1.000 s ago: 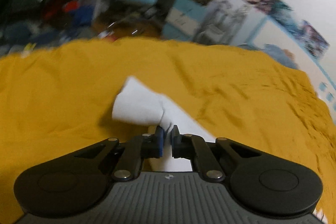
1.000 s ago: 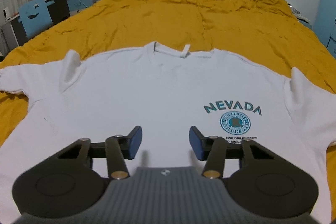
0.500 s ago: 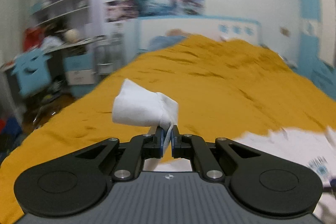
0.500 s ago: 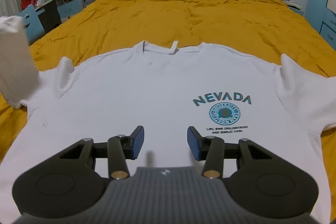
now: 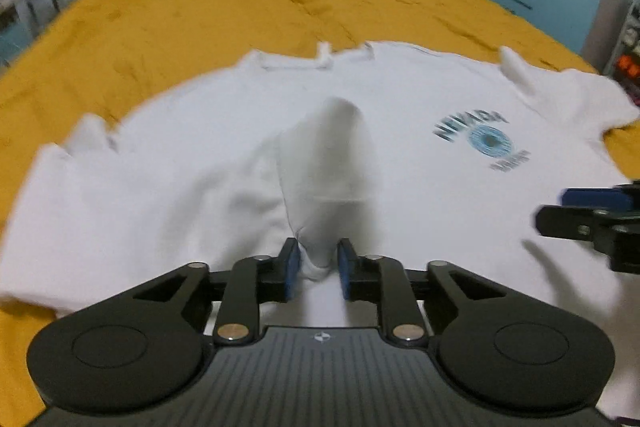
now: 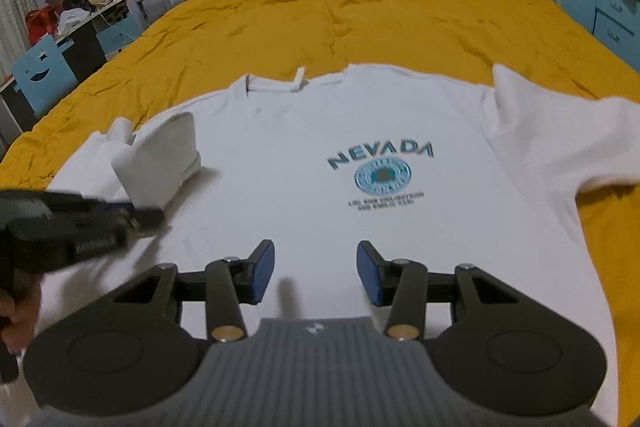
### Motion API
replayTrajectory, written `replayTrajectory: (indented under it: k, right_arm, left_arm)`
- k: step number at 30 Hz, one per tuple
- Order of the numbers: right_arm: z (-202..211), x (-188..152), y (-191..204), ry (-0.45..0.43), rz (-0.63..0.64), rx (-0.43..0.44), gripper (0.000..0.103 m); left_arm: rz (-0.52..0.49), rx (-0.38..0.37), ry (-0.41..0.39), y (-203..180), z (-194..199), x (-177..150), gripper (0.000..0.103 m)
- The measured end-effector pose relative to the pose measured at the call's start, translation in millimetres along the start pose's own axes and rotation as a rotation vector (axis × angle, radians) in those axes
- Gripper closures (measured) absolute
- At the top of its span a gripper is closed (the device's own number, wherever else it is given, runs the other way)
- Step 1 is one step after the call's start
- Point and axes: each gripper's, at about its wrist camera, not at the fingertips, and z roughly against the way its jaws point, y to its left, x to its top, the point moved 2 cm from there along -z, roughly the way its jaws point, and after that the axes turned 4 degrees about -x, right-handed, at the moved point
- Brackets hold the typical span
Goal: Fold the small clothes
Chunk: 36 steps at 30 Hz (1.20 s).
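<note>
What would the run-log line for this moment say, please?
step: fold left sleeve inward | left gripper: opening, sleeve between the pads, over shirt chest | right gripper: open, empty, above hem | surface: yellow bedspread

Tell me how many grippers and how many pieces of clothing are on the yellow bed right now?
Grippers: 2, the left gripper with its jaws apart around the folded-in sleeve, and the right gripper, open over the shirt.
Clothes: 1, a white NEVADA T-shirt.
Total: 3
</note>
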Motion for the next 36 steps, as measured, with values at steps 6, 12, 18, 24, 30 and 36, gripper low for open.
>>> replayTrajectory:
  k: [6,12,18,24,30,36]
  right_arm:
    - [0,0,5,0.000,-0.014,0.034,0.053]
    - [-4,8,16,0.028,-0.058,0.109,0.044]
    - [-28,15,28,0.133,-0.191,0.223,0.044]
    - [-68,28,45,0.215,-0.309,0.269,0.048]
    - [-100,41,64,0.272,-0.373,0.296,0.096]
    - [-64,101,94,0.078,-0.209,0.347,0.098]
  left_arm:
    - [0.066,-0.198,-0.003,6,8,-7,0.044]
    - [0.159,-0.262,-0.095,38,41,-16,0.041]
    - [0.167,-0.032,-0.126,88,73,-18,0.041]
    - [0.265,0.101,-0.072,135,75,-36,0.041]
    - [0.370,0.095,-0.017,150,47,-52,0.040]
    - [0.451,0.089,-0.054,161,22,-47,0.040]
